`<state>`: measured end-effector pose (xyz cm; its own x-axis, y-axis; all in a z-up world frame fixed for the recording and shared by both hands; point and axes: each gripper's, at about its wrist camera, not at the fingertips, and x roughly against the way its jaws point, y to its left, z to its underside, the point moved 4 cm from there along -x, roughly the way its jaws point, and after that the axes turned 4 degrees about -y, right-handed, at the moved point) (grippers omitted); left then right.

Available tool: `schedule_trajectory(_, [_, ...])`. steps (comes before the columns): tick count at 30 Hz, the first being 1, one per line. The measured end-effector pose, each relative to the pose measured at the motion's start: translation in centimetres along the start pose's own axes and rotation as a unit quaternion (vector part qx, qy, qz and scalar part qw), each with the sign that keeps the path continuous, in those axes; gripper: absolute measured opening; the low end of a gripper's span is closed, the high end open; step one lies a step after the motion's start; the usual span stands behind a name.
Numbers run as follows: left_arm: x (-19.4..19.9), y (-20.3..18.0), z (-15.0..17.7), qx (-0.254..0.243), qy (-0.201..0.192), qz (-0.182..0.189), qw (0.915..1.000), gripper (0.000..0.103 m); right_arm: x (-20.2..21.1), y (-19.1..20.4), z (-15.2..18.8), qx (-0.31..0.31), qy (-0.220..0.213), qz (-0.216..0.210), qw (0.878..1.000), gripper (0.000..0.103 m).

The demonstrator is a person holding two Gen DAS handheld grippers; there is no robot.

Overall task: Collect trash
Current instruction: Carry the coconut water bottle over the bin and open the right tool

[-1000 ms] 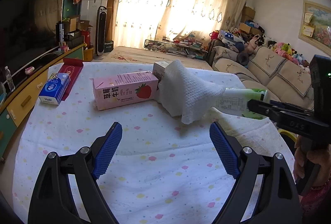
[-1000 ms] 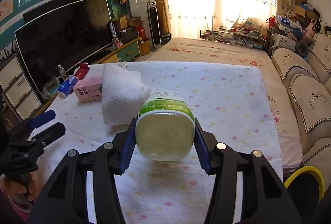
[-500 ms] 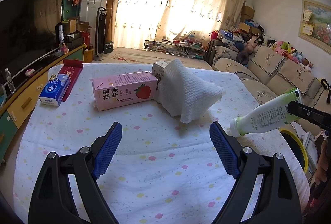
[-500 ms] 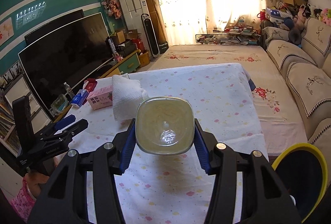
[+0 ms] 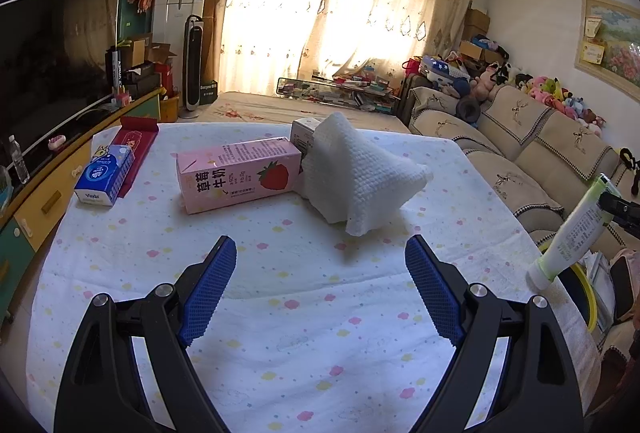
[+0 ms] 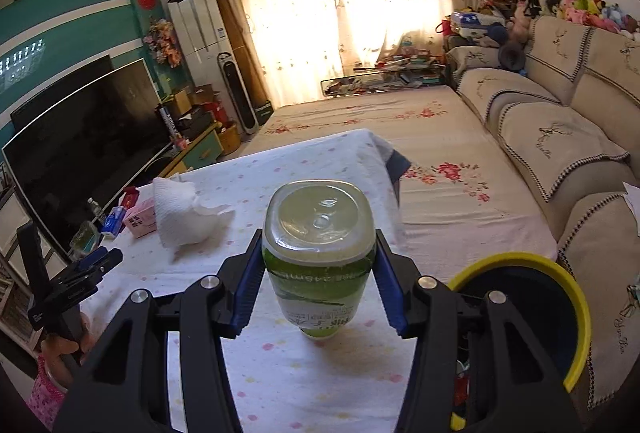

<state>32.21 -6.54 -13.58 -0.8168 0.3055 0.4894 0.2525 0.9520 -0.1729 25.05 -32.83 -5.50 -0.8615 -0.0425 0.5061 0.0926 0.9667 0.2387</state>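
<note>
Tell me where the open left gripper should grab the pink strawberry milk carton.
Grip the pink strawberry milk carton across its narrow width, mid-length, coming from above with the left gripper. It lies flat on its long side, and the white paper towel crowds its right end.

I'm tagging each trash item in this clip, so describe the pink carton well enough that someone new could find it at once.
Start at the table under the dotted white cloth, in front of the bright curtains. Near its far middle lies a long pink carton on its side, beside a crumpled white paper towel. Its strawberry picture sets it apart from the small blue tissue pack to the left.
</note>
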Motion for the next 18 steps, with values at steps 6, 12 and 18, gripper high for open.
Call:
schedule_trajectory(6, [-0.4, -0.1, 0.3, -0.006, 0.007, -0.002, 1.0, 0.085, 3.4, -5.9, 0.1, -0.033, -0.024, 0.065, 0.997, 0.049])
schedule_trajectory(12, [-0.5, -0.4, 0.5, -0.014, 0.01, -0.003, 0.9998, 0.085, 3.1, -11.5, 1.5, -0.066, -0.007, 0.131, 0.989, 0.05])
schedule_trajectory(18, [-0.7, -0.5, 0.7, -0.02, 0.014, -0.004, 0.9997, 0.085, 0.5, -13.4, 3.2, -0.077, 0.026, 0.153, 0.985, 0.052])
